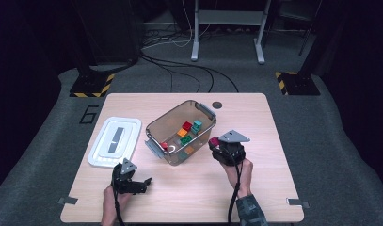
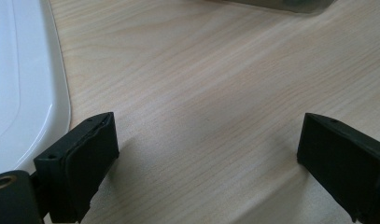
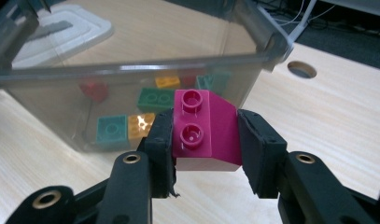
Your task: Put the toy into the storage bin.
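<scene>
A magenta brick (image 3: 206, 130) with two studs sits clamped between the pads of my right gripper (image 3: 204, 140), held above the wooden table just outside the near wall of a clear plastic bin (image 3: 131, 70). In the high view the same magenta brick (image 1: 214, 141) shows at the tip of the right gripper (image 1: 216, 144), beside the bin (image 1: 154, 127), which holds several coloured bricks (image 1: 185, 133). My left gripper (image 1: 141, 183) rests low at the table's front left, jaws wide apart over bare wood (image 2: 206, 140), with nothing between them.
A white bin lid (image 1: 115, 141) lies flat left of the bin; its rim (image 2: 24, 93) runs along the left of the left gripper view. A round cable hole (image 1: 217, 104) sits near the table's far edge. Cables and stand legs cover the floor beyond.
</scene>
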`<action>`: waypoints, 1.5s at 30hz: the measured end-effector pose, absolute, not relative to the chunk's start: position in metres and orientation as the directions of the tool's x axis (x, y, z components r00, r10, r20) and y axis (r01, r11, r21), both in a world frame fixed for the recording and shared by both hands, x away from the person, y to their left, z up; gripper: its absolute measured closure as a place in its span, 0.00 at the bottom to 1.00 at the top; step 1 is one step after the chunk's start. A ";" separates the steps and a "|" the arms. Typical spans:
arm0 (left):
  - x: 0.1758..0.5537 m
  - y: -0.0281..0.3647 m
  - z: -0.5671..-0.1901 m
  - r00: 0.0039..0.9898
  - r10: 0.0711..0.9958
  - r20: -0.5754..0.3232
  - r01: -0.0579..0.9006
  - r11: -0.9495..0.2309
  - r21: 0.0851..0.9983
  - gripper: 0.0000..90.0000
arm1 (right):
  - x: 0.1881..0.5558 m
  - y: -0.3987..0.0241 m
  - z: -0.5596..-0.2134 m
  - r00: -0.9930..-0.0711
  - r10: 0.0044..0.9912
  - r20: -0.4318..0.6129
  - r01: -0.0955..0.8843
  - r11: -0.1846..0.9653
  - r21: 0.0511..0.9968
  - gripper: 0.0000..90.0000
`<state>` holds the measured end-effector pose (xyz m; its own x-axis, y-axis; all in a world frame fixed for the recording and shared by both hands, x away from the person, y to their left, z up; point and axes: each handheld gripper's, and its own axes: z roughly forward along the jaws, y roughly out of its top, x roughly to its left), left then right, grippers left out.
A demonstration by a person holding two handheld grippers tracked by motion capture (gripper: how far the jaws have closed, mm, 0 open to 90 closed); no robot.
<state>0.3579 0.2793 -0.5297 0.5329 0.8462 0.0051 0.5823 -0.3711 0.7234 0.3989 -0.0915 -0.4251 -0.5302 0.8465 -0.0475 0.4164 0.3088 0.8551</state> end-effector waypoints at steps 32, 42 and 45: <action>0.358 0.279 -0.530 0.534 0.845 0.008 0.581 -0.374 0.723 0.06 | 0.452 -0.071 -0.367 -0.530 0.842 -0.105 0.332 0.319 0.888 0.65; 0.358 0.279 -0.530 0.534 0.846 0.008 0.581 -0.374 0.723 0.06 | 0.479 -0.058 -0.374 -0.530 0.844 -0.083 0.355 0.310 0.882 0.65; 0.358 0.279 -0.530 0.534 0.845 0.008 0.582 -0.374 0.722 0.06 | 0.485 -0.055 -0.378 -0.530 0.845 -0.077 0.370 0.312 0.875 0.65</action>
